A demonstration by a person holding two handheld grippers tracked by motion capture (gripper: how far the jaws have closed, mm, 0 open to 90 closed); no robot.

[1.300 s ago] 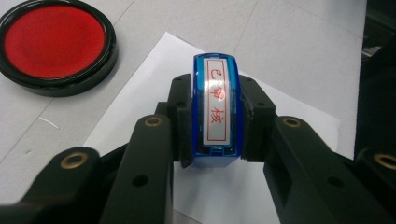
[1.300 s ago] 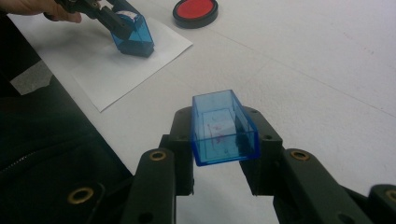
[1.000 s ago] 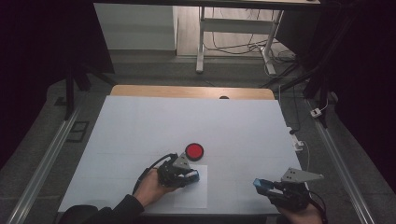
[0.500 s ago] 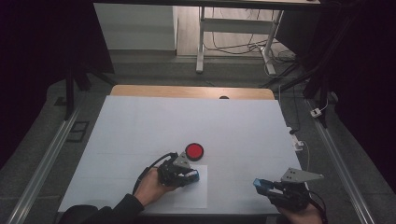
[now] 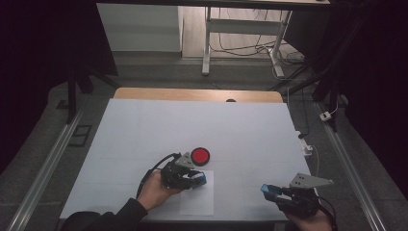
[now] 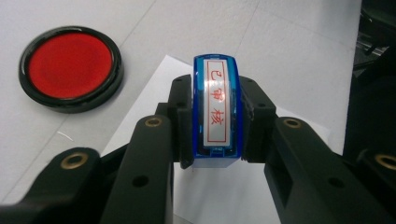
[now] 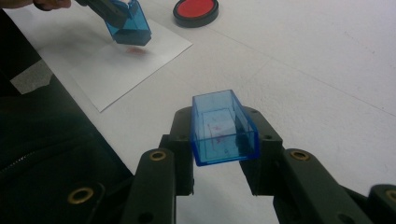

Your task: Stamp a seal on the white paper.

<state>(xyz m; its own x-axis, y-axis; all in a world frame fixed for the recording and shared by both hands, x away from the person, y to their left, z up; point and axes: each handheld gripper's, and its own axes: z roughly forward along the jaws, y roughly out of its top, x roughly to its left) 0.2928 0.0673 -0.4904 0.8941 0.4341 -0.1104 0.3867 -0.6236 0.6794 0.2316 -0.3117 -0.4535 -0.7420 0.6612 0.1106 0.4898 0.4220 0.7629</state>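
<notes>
My left gripper (image 5: 202,178) is shut on a blue stamp (image 6: 216,112) whose label carries red characters. It hovers just above a white sheet of paper (image 5: 197,202) near the table's front edge. In the right gripper view the stamp (image 7: 127,25) hangs over a faint red mark on the paper (image 7: 107,65). A round red ink pad (image 5: 200,155) in a black case lies just beyond the sheet. My right gripper (image 5: 269,189) at the front right is shut on the stamp's clear blue cap (image 7: 222,126), open side up.
The white table top (image 5: 144,130) has a wooden strip along its far edge. Cables and a white plug (image 5: 308,147) lie at the right edge. Metal rails run along both sides, and a desk frame stands beyond the table.
</notes>
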